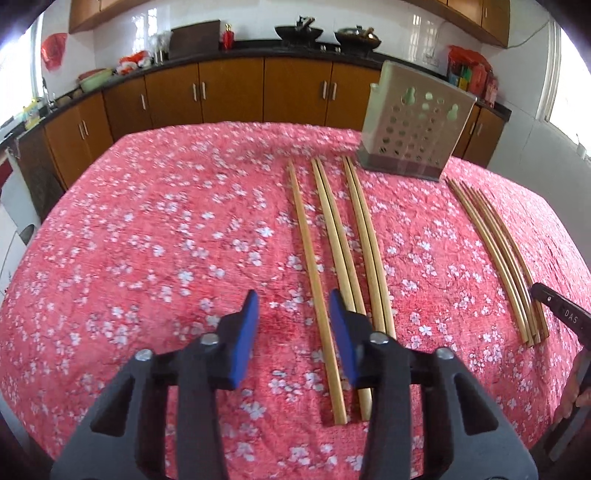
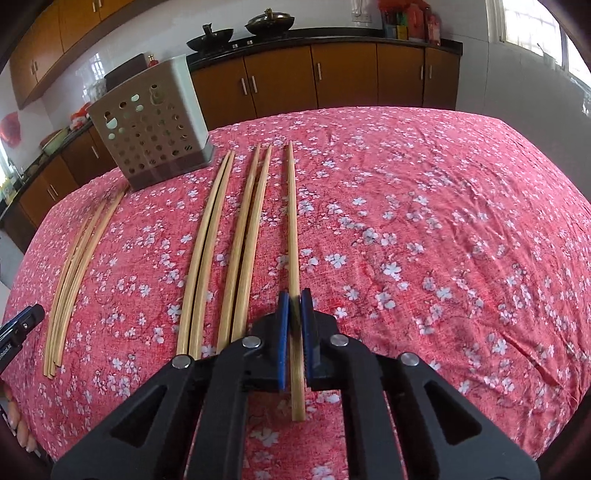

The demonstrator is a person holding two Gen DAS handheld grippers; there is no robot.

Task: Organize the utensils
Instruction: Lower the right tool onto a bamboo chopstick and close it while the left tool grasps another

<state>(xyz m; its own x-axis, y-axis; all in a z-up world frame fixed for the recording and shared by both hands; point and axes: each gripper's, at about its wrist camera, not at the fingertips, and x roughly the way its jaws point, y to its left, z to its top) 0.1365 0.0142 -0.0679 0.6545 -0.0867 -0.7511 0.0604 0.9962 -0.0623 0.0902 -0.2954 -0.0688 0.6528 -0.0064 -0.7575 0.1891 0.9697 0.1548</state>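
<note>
Bamboo chopsticks lie on a red flowered tablecloth (image 1: 147, 229). In the left wrist view a single chopstick (image 1: 310, 266) and two pairs (image 1: 365, 243) lie ahead, with a bundle (image 1: 495, 258) further right. My left gripper (image 1: 293, 299) is open and empty above the cloth, just left of the single chopstick. In the right wrist view my right gripper (image 2: 294, 295) is shut on a single chopstick (image 2: 292, 221) that lies along the cloth. Two pairs (image 2: 229, 240) lie to its left, a bundle (image 2: 77, 258) further left. A perforated metal utensil holder (image 2: 155, 125) stands at the back; it also shows in the left wrist view (image 1: 413, 125).
The table edge drops off to a kitchen with brown cabinets (image 1: 229, 92) and a dark counter with woks (image 1: 299, 33). The other gripper's black tip shows at the right edge of the left wrist view (image 1: 557, 306) and at the left edge of the right wrist view (image 2: 18, 325).
</note>
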